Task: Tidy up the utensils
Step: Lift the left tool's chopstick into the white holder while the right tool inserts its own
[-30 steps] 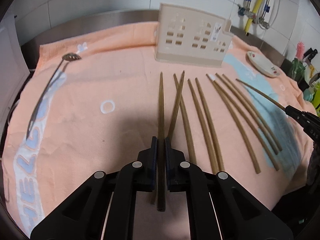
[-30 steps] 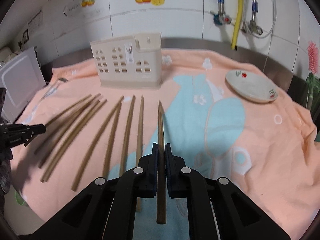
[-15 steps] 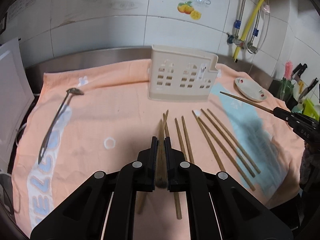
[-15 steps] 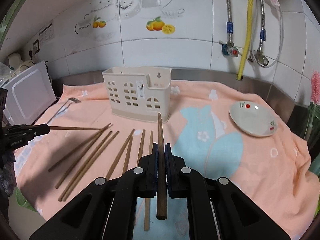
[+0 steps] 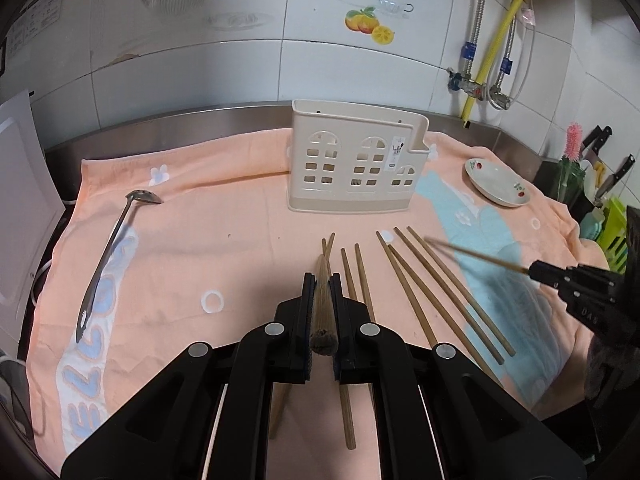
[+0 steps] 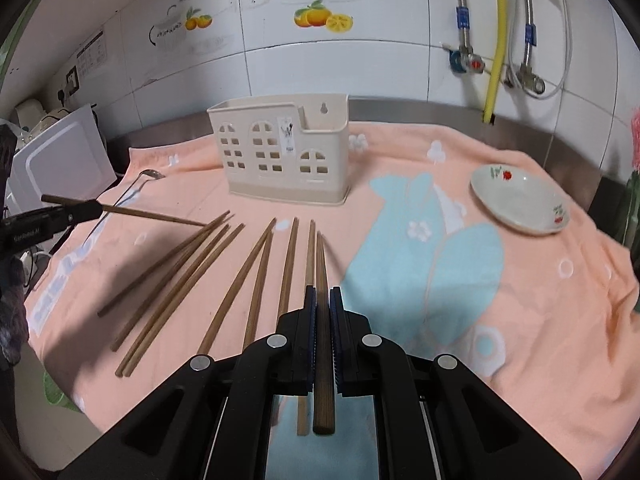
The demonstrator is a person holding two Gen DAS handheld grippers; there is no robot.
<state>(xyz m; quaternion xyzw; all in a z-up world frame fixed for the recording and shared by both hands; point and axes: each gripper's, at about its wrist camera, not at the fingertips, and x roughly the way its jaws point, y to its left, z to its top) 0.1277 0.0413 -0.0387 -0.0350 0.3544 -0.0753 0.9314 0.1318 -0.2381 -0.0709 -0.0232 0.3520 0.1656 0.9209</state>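
Because each chopstick must drop endwise into the cream plastic house-shaped utensil holder (image 5: 356, 168), the left gripper (image 5: 321, 300) and right gripper (image 6: 322, 312) each pinch one brown wooden chopstick (image 6: 322, 320) lengthwise, raised above the loose chopsticks (image 6: 224, 276) on the peach towel (image 5: 240, 224).

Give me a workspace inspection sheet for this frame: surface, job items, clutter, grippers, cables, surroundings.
Surface: peach towel covers the counter.
Job's things: beige utensil holder upright near the wall; loose chopsticks lie on the towel; slotted ladle lies flat, apart from them.
Clutter: small plate.
Grippers: left gripper shut on one chopstick; right gripper shut on another.
Cables: nothing seen on the towel.
Surroundings: tiled wall, yellow hose, knives.
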